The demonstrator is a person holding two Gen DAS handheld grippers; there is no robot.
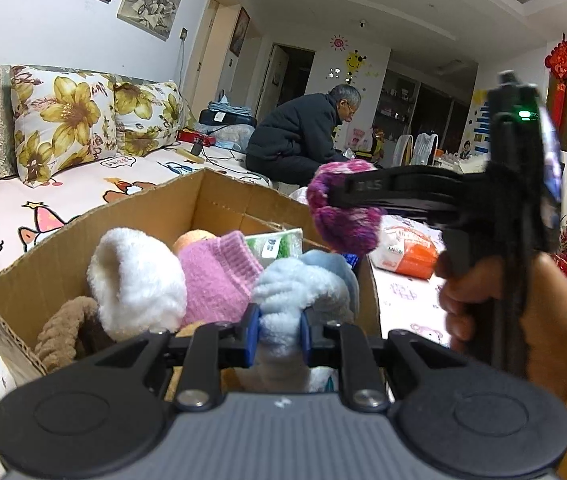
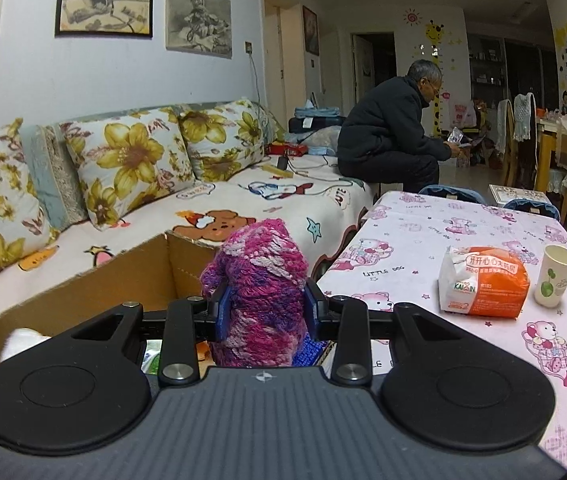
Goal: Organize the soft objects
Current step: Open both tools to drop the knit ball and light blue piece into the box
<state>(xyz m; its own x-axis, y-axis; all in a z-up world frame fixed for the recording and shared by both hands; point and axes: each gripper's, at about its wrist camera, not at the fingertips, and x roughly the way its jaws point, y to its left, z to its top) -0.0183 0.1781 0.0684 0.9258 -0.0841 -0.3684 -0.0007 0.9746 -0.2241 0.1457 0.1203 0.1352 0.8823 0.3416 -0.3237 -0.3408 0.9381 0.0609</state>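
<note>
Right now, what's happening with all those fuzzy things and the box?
A person is sorting soft things into an open cardboard box with two hand-held grippers. The left gripper is clamped on a fluffy light-blue sock at the box. The right gripper grips a pink-and-purple knitted woolly piece above the box. A white fleecy piece and a pink knit sock already lie inside.

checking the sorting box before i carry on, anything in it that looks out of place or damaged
One thing stands out: a green-and-white plastic packet sits at the back of the brown cardboard box among the fluffy white, pink knitted and pale blue fleece items, and it looks unlike those soft things. Nothing looks spilled or torn.
</note>
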